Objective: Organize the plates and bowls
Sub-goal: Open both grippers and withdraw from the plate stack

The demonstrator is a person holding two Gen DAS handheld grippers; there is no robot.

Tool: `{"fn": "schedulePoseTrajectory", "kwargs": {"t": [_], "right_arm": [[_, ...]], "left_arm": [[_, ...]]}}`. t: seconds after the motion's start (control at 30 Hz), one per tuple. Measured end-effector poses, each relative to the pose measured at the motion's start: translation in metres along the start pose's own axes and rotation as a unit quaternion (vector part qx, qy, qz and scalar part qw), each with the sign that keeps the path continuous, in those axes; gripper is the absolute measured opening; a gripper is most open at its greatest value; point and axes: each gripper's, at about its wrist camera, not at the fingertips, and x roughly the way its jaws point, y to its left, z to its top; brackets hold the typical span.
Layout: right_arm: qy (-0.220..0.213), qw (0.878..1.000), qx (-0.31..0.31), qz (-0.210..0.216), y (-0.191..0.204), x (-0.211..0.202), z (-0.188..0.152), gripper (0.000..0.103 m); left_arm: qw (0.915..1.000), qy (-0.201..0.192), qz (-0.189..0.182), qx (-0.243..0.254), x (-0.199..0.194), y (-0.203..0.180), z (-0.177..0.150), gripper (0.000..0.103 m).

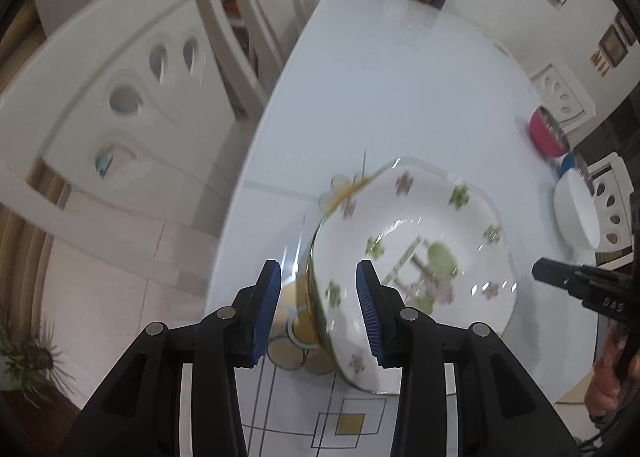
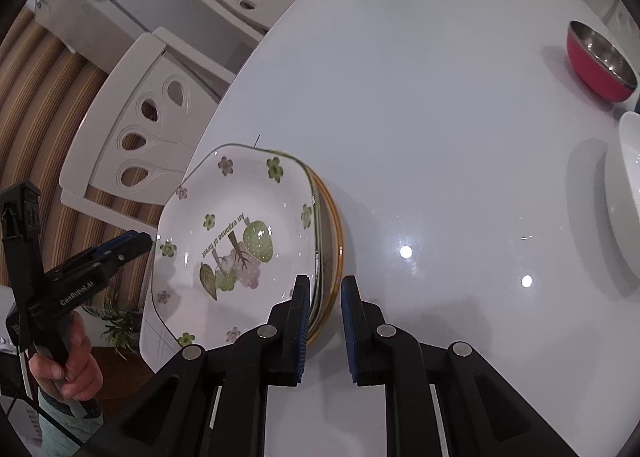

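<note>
Left gripper (image 1: 318, 313) open astride floral plate (image 1: 416, 257) rim, seemingly tilted, white table (image 1: 400, 97)

My left wrist camera looks forward along my left fingers (image 1: 276, 313) from close above the counter (image 1: 400, 97), facing its far end and the chairs (image 1: 132, 105) on the left. My right wrist camera looks down from the other side, equally near. Both views share the flowered plate (image 1: 412, 257) (image 2: 236, 241), the red bowl (image 1: 546, 133) (image 2: 600, 61) and each other's gripper.
</note>
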Motion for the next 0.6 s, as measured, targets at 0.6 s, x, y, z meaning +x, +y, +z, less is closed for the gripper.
{"fn": "schedulePoseTrajectory", "kwargs": {"t": [0.6], "right_arm": [[-0.183, 0.977, 0.096, -0.044, -0.067, -0.140, 0.006, 0.053]], "left_arm": [[0.9707, -0.133, -0.100, 0.173, -0.074, -0.147, 0.089, 0.065]]}}
